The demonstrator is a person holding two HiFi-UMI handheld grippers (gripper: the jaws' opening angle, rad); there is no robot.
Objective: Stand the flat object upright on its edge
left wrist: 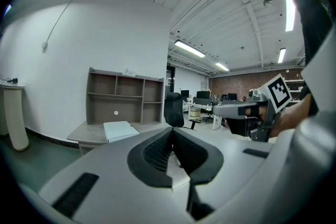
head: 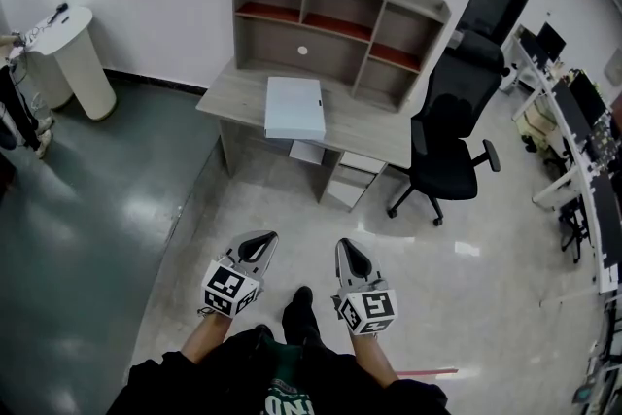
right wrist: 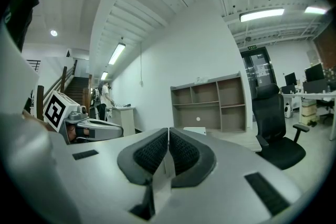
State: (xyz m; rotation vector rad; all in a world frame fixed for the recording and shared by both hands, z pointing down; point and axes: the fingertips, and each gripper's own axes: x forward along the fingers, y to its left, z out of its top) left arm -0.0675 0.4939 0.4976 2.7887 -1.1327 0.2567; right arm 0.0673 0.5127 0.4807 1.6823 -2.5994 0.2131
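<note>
Stage: I judge the task not yet started. I stand on the floor (head: 457, 248), well apart from the work.
Flat object: the white flat object (head: 294, 107) lies on its broad face on the table (head: 374, 139), in front of the shelf unit (head: 330, 24). Its near end is close to the table's front edge.
Left gripper: the left gripper (head: 260, 238) is held low in front of me. Its fingers (left wrist: 152, 153) are pressed together with nothing between them.
Right gripper: the right gripper (head: 347, 246) is just beside the left one. Its fingers (right wrist: 149, 153) are likewise closed on nothing.
Why held so: nothing is within reach, so there is no cause to spread the fingers yet. Both tools point roughly level at the table, so each gripper view has the object ahead of it.
Why it lies so: near the front edge I can get at it from my side. The shelf unit closes off the back, though it might serve as a stop.
Next move: I would walk up, spread the fingers, take one edge and tip the object up onto the opposite one.
Risk: a thin edge makes a narrow base, so it may topple when let go.
Surroundings: the office chair (head: 452, 131) stands by the table's right end and may crowd my right side.
</note>
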